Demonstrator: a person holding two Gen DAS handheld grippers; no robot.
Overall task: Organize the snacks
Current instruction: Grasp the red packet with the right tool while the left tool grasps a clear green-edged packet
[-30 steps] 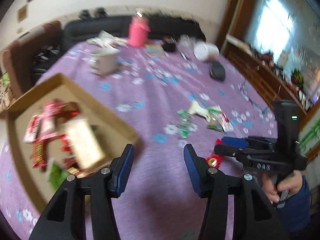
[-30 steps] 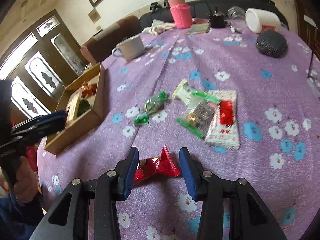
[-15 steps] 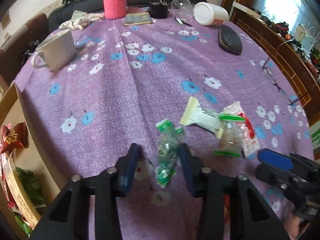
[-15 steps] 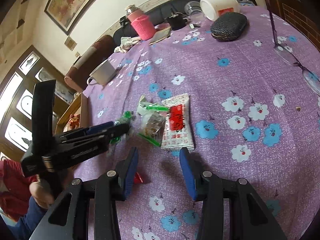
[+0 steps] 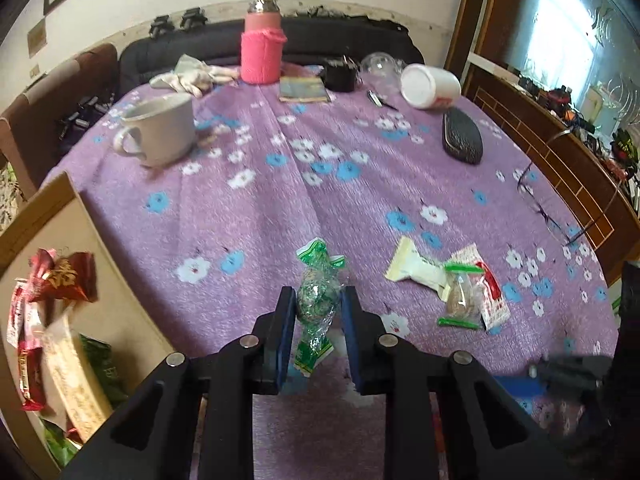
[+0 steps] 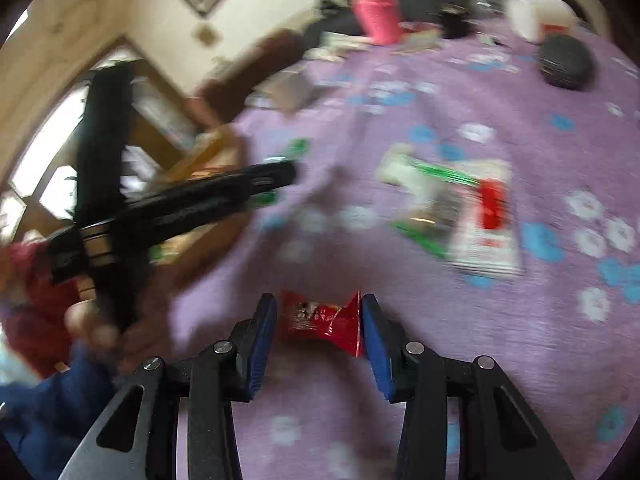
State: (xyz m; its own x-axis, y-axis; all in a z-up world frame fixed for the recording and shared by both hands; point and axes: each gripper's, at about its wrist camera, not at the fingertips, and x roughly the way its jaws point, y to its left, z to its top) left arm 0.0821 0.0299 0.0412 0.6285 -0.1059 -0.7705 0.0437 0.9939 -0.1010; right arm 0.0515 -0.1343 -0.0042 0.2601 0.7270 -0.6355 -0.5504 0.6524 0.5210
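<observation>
Soft daylight, fisheye warp, right-view blur

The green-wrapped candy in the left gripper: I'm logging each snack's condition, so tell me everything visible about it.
The green-wrapped candy is a round sweet in clear, crinkly film printed green and white, twisted at both ends. It stands roughly upright, one fanned end up, the other hanging down. The left gripper is shut on its bulging middle, blue pads pressing both sides, above the purple flowered tablecloth. Whether its lower end touches the cloth cannot be told.

right wrist view motion-blurred, cardboard box [image 5: 60,208] cut off left
</observation>
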